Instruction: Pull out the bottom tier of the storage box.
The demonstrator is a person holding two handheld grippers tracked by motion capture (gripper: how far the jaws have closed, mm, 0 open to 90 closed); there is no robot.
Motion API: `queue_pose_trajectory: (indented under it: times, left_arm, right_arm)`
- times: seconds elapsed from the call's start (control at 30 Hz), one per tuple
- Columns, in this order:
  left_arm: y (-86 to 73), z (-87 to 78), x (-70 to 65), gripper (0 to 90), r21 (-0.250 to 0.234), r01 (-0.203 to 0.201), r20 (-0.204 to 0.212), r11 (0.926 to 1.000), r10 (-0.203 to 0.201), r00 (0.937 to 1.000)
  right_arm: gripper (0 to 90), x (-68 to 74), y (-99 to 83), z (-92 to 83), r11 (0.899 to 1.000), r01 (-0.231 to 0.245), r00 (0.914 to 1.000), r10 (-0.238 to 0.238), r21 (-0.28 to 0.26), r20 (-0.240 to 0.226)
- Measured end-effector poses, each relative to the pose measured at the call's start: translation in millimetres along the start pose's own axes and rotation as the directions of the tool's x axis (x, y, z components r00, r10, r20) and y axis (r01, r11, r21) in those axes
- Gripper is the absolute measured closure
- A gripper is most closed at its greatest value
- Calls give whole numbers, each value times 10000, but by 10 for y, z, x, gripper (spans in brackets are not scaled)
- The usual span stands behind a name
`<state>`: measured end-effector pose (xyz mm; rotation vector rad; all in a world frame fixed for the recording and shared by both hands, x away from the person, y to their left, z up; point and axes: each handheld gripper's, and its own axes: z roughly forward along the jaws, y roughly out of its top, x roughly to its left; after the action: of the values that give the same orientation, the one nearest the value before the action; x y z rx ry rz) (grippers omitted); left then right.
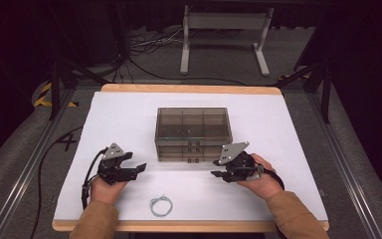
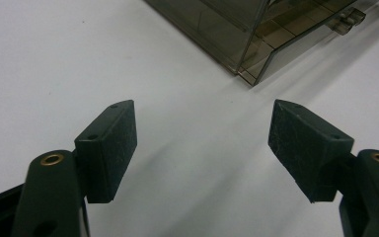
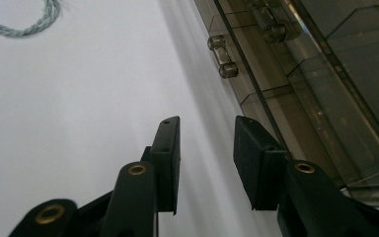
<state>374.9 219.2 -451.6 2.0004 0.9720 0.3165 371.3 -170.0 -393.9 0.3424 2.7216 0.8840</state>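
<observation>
The smoky clear drawer box [image 1: 193, 132] sits at the middle of the white mat [image 1: 119, 119], its long axis running from nine to three o'clock in the high view. Its front face, stacked with small drawer pulls [image 1: 194, 147], looks toward six o'clock, at the person. In the right gripper view one such knob [image 3: 222, 55] stands out from the front wall, up and ahead of the jaws.

The right gripper [image 1: 219, 174] is the nearer of the two: it hangs just off the box's front right corner, at about five o'clock from the box, its tips aimed toward nine o'clock along the front face. Its jaws stand partly parted with nothing between them, only bare mat in the gap. From here the pulls lie ahead and to the jaws' right, so the reach would likely run along the box front, then turn in toward a knob.

The left gripper [image 1: 138, 170] waits at about seven o'clock from the box, a little farther off, pointing toward three o'clock. Its jaws are spread wide and empty, with the box's near corner [image 2: 246, 76] beyond them at one o'clock in its own view.

A small loop of pale twisted cord [image 1: 160, 205] lies at six o'clock near the mat's front edge, between the two hands and well apart from the box. Whether the drawers hold anything is hard to tell through the tinted walls.
</observation>
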Motion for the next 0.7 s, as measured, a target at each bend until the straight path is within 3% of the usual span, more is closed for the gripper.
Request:
queue_pose_trajectory:
  times: [0.2,0.43,0.57,0.7]
  left_arm:
    - [1,-2,0,277,-1,0,1,10000,0,10000]
    - [7,5,-1,277,28,1,11,10000,-1,10000]
    - [4,3,-2,278,0,39,2,10000,-39,10000]
    - [2,-2,-1,278,-24,20,22,10000,-20,10000]
  right_arm:
    - [647,-20,92,1,9977,623,9977,-629,274,238]
    - [708,-92,151,40,9916,979,9933,-1025,840,526]
    - [715,-164,180,62,9876,1042,9939,-1077,1176,238]
    - [720,-214,212,90,9805,1278,9907,-1332,1494,267]
